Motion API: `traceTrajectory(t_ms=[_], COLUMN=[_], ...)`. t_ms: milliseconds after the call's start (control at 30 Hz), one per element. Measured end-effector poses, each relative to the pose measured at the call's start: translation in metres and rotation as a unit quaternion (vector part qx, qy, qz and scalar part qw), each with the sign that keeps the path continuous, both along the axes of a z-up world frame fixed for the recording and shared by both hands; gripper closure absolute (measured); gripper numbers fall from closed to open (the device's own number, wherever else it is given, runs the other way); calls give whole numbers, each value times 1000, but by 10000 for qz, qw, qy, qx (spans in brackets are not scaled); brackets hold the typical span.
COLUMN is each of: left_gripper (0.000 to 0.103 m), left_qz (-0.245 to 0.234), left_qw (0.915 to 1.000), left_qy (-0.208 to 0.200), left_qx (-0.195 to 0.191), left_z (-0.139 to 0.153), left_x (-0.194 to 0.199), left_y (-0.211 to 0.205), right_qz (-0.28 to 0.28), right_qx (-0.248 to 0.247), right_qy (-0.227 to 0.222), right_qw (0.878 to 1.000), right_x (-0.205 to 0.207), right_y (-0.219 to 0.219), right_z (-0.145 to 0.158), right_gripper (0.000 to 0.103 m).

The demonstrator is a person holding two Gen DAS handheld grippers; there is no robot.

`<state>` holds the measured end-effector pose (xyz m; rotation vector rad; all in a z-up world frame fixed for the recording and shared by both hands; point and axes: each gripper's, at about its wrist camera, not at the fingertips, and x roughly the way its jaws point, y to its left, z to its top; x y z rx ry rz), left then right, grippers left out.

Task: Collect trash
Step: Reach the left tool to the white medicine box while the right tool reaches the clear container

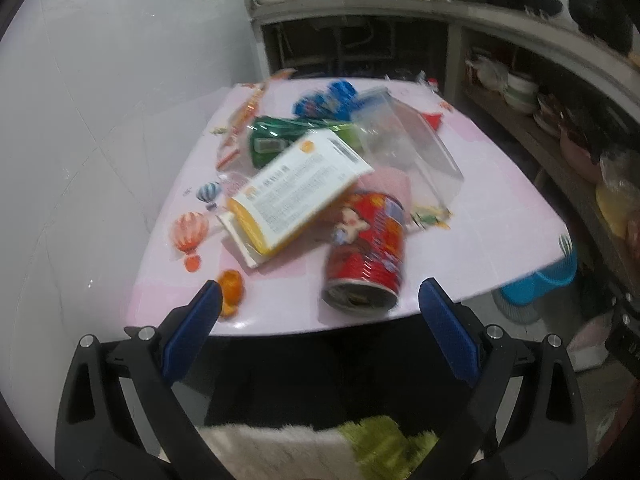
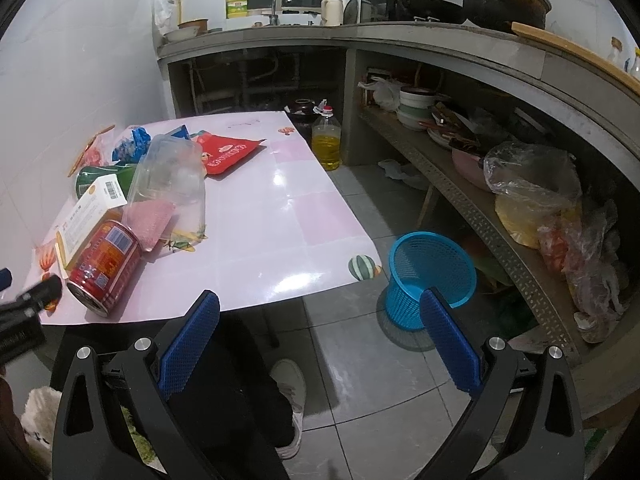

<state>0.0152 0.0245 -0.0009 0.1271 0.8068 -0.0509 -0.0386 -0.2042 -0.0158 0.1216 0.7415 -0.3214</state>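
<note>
Both grippers hover level at the near edge of the pink worktop, each with its blue-padded fingers spread wide and nothing between them. The left gripper faces the heap of trash, its opening lined up roughly with the red can; the right gripper sits further right, looking past the worktop's near corner toward the tiled floor, where a blue mesh basket stands upright just beside the table and in front of a cluttered shelf. Largest in the heap is a clear plastic container, lying tilted with its mouth toward the near edge, resting over a pink cloth-like piece. A white-and-yellow box lies slantwise across the pile, one end propped on the can. The can lies on its side, long axis running from the pile toward the near edge, open end facing the left gripper, close to the worktop's rim. Behind it sit a green wrapper, a blue wrapper and a red pouch, flat on the worktop, apart from the can. A small orange peel lies just beside the left gripper's left finger, at the edge.
</note>
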Motion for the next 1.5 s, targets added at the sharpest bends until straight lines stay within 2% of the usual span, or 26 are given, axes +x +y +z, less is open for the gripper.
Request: traceTrajectory(t_ms=[267,367,433,533,667,700,800,900,1033,1133,1233,1500], left_gripper=[8,8,8,8,8,8,8,8,8,8,8,8], left_qz=[463,404,256,-248,-1033,-1201,-1421,-1569,-1906,-2165,-2374,-2563], left_qw=[9981,9983,9987,9979,9901,9884,9882,9871,9812,9761,9712,9637], left_qy=[-320,-287,-303,-335,-260,-241,-185,-215,-276,-90,209,729], left_qx=[-238,-305,-308,-502,-914,-897,-533,-225,134,163,-11,-175], left_z=[12,12,11,10,5,4,1,-2,-8,-14,-20,-34], left_x=[23,39,44,53,65,69,83,92,108,121,136,163], left_y=[51,66,69,73,70,67,55,47,35,28,25,20], right_qz=[239,344,448,711,1145,1327,1725,1950,2087,2129,2161,2269], right_qx=[233,394,534,898,1352,1519,1940,2222,2548,2793,2960,3050], right_qy=[-78,-105,-134,-161,-209,-207,-94,76,279,479,656,868], right_qw=[9994,9986,9975,9933,9840,9792,9657,9553,9438,9351,9281,9208], right_x=[15,21,28,43,67,77,103,129,167,192,211,237], right_y=[7,6,6,5,4,5,5,4,2,-1,-1,4], right_z=[1,3,4,6,9,11,12,8,-1,-9,-17,-26], right_gripper=[6,6,6,6,6,6,6,6,6,6,6,6])
